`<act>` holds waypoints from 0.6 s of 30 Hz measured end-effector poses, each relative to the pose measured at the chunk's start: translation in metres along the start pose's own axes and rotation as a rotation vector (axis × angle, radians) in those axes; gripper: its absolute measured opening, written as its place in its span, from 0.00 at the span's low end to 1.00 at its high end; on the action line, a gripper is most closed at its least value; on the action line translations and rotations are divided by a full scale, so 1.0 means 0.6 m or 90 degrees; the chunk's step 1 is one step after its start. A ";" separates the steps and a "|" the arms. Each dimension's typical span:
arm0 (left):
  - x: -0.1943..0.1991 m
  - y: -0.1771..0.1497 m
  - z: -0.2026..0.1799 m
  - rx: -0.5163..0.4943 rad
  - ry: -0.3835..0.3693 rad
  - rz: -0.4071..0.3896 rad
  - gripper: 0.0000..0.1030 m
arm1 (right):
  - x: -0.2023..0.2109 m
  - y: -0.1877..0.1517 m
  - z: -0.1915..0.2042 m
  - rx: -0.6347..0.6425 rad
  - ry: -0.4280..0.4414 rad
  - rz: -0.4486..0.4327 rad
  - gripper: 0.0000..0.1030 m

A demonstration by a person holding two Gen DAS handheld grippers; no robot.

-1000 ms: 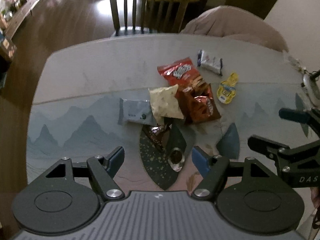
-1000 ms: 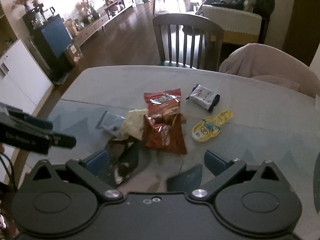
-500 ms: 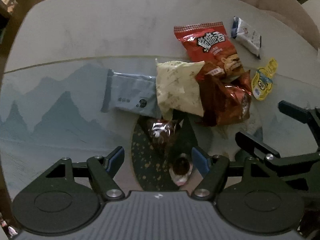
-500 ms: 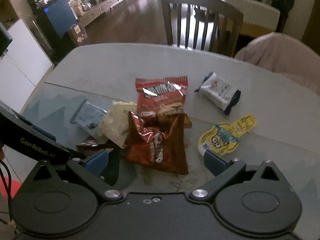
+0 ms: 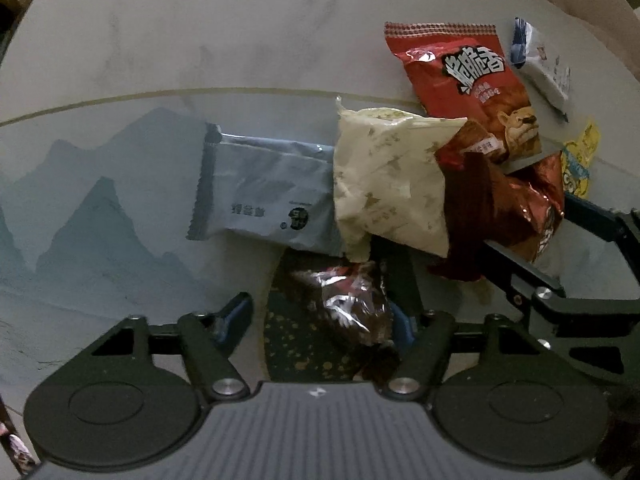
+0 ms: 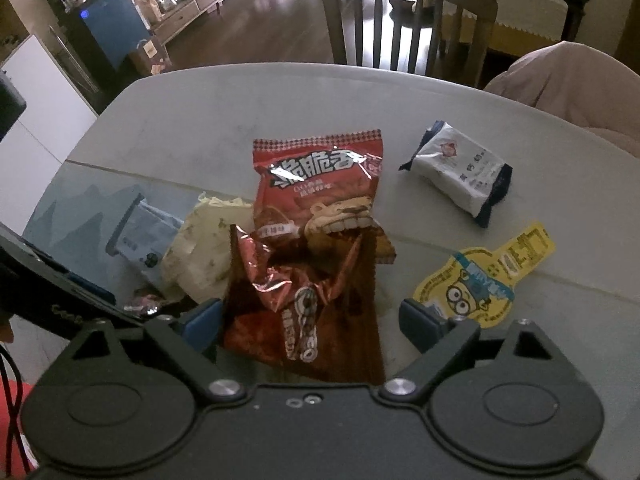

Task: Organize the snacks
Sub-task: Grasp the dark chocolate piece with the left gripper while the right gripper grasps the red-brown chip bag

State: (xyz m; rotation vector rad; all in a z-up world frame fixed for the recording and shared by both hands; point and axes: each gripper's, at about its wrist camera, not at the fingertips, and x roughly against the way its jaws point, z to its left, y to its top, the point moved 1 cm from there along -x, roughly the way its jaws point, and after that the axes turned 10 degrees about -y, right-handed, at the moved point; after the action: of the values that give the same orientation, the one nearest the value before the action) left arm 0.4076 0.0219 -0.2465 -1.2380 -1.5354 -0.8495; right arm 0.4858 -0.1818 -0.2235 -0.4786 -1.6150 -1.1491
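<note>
Left tool [image 5: 320, 318] closing around a crinkled dark foil snack packet [image 5: 352, 312] near the surface's [image 5: 160, 40] front edge, pads not yet pressing, right tool [image 6: 310, 320] narrowing, astride the brown cookie bag [image 6: 308, 308], ungripped

Non-task surroundings, noted from my right wrist view. Pale table [image 6: 224, 108] with a printed mountain mat [image 6: 80, 208] at its near left. Wooden slat-back chair [image 6: 408, 20] at the far edge. Pinkish cloth-covered seat [image 6: 568, 88] far right. Blue-fronted cabinet [image 6: 112, 32] far left, white cabinet [image 6: 36, 100] nearer left. Dark wood floor [image 6: 264, 24] beyond.
</note>
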 end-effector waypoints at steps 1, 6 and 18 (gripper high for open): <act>-0.001 0.000 0.001 0.002 -0.004 -0.001 0.63 | -0.001 0.000 0.000 0.000 0.005 0.000 0.86; 0.004 0.003 -0.005 -0.001 -0.013 -0.012 0.54 | -0.002 -0.001 0.002 0.005 0.011 -0.002 0.78; 0.019 -0.021 -0.009 0.010 -0.040 -0.048 0.30 | 0.013 -0.013 0.010 0.010 0.004 -0.017 0.55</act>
State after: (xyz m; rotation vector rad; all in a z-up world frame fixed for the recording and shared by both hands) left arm 0.3964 0.0174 -0.2334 -1.2119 -1.6453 -0.8515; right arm 0.4737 -0.1819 -0.2199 -0.4439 -1.6287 -1.1556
